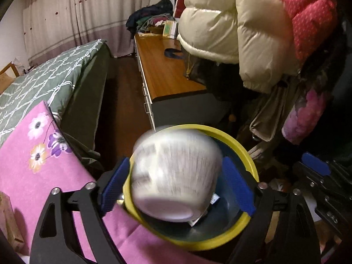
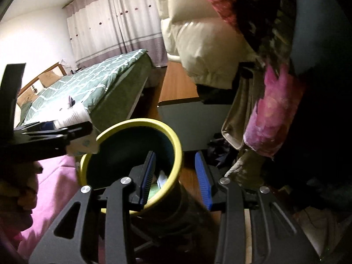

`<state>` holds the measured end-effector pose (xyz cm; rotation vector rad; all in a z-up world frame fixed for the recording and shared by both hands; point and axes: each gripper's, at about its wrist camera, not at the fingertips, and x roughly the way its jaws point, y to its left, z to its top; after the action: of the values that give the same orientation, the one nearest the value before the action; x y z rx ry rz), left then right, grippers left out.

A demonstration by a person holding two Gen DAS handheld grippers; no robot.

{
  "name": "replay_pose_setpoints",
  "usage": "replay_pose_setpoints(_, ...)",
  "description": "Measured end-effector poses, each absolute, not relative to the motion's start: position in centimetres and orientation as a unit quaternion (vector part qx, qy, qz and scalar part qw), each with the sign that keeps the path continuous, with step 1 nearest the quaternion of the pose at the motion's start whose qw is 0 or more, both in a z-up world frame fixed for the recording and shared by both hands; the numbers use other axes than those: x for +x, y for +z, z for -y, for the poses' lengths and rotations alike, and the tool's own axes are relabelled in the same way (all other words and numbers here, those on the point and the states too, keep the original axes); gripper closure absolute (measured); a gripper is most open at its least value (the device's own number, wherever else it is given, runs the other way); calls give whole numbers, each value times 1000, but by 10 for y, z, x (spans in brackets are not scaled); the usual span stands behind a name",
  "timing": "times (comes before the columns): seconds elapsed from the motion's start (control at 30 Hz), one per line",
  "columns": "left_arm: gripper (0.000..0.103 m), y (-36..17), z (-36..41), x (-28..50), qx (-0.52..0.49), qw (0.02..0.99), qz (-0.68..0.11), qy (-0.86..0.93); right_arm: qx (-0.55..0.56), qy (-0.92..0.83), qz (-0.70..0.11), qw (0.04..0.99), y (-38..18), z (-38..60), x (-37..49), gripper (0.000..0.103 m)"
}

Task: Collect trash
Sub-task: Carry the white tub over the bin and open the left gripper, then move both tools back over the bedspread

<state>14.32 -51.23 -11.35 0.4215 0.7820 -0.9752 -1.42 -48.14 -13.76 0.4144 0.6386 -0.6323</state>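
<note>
A white paper bowl (image 1: 173,176), blurred and tipped on its side, hangs between the blue pads of my left gripper (image 1: 176,165), just over the mouth of a yellow-rimmed bin (image 1: 244,151). The jaws stand wide, with a small gap on each side of the bowl. In the right wrist view the left gripper (image 2: 72,132) reaches in from the left with the bowl (image 2: 74,115) at the bin's (image 2: 132,123) near rim. My right gripper (image 2: 176,173) is open and holds nothing; its fingers straddle the bin's right rim. Bits of rubbish (image 2: 161,179) lie inside the bin.
A pink flowered blanket (image 1: 33,154) lies left of the bin, beside a bed with a green quilt (image 1: 55,74). A low wooden cabinet (image 1: 162,72) runs along the wall behind. Puffy jackets (image 1: 242,33) and clothes hang at the right, close above the bin.
</note>
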Motion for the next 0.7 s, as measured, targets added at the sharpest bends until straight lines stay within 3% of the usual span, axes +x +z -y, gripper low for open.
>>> replay_pose_setpoints(0.27, 10, -83, 468, 141, 152, 822, -334, -434, 201, -285, -312, 884, -143, 475, -3, 66)
replay_pose_setpoints(0.7, 6, -36, 234, 156, 28, 928, -266, -260, 150, -217, -325, 908, -128, 406, 45, 66)
